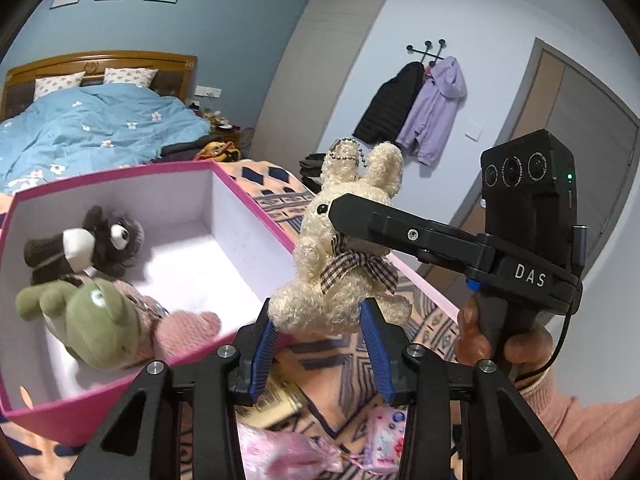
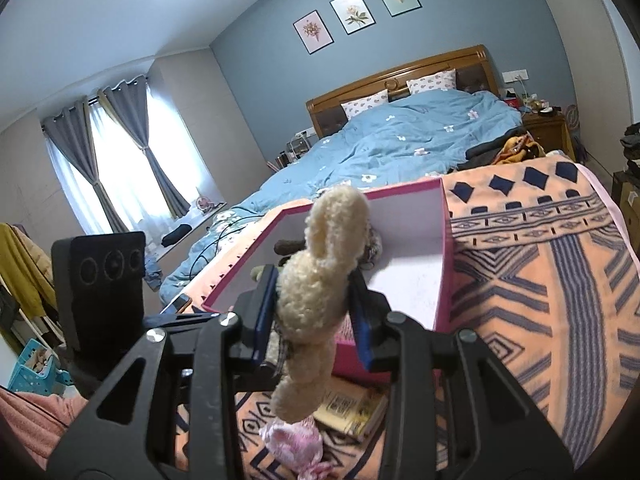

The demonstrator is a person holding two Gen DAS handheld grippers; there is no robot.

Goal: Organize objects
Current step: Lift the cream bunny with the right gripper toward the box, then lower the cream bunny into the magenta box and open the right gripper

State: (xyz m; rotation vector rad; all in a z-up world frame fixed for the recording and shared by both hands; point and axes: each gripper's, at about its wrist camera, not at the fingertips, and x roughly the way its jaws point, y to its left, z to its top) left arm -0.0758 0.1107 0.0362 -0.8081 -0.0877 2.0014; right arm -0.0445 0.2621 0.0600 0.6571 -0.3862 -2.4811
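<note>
Book (image 2: pixel 352 412) and pouch (image 2: pixel 294 446) below bunny (image 1: pixel 340 264)

Cream plush rabbit (image 1: pixel 340 280) – brown-checked bow (image 1: pixel 356 268). Pink box (image 1: pixel 256 204), white inside. Green plush frog (image 1: pixel 96 320); dark brown plush toy (image 1: pixel 92 244), white snout. Orange blanket (image 2: pixel 560 280) – navy geometric pattern. Blue floral duvet (image 2: pixel 400 140).

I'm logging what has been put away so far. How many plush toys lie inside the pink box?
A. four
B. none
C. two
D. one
C: a dark brown plush and a green-headed plush lie in the pink box; the cream bunny is outside it.
</note>
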